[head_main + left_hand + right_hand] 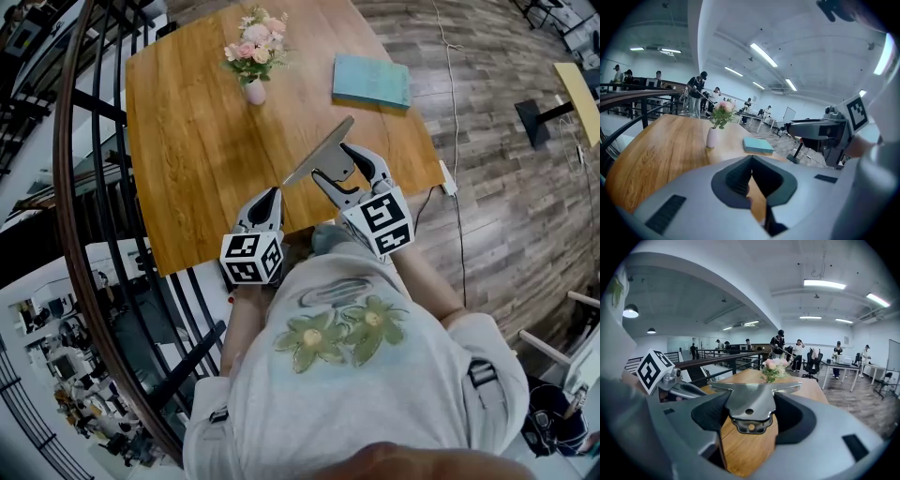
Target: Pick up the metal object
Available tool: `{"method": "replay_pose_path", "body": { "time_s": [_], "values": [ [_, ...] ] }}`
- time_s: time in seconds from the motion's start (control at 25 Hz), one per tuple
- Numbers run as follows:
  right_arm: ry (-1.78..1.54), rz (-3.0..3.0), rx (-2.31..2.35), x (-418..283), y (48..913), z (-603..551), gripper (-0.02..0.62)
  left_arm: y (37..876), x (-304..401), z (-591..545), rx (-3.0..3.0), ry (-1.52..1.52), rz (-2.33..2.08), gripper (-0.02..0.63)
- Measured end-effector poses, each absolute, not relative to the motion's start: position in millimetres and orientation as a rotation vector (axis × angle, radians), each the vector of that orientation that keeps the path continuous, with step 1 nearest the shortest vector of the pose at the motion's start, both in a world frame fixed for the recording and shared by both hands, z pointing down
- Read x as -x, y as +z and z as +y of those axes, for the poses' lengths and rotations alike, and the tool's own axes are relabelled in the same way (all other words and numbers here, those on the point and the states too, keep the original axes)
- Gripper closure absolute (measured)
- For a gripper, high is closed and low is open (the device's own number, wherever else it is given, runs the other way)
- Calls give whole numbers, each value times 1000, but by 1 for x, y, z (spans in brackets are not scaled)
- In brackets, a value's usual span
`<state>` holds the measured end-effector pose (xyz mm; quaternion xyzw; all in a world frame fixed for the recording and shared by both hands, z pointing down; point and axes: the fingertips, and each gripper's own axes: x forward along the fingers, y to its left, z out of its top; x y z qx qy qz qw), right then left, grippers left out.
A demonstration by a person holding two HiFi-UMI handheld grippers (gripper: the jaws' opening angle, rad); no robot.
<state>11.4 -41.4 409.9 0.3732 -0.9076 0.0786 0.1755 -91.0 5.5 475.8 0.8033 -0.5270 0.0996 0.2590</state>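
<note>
At the near table (pixel 187 141) edge the left gripper (pixel 272 195) hovers with its jaws pressed together on nothing, and it is best held aside there. To its right, the right gripper (pixel 334 161) pinches the metal object (pixel 749 401) by its tang, blade pointing across the table. A firm, level squeeze should prevent the flat steel from pivoting as it lifts.

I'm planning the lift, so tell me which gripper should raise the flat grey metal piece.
Right. The right gripper has its jaws closed on the flat grey metal piece, above the wooden table. The left gripper is shut on nothing near the table's edge, apart from the piece.
</note>
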Motion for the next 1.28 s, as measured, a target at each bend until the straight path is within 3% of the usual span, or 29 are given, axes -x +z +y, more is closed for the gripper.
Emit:
{"method": "replay_pose_path", "body": {
  "time_s": [1.28],
  "values": [
    [244, -2568, -1058, -11, 414, -38, 302, 482, 94, 10, -2159, 275, -1419, 592]
  ]
}}
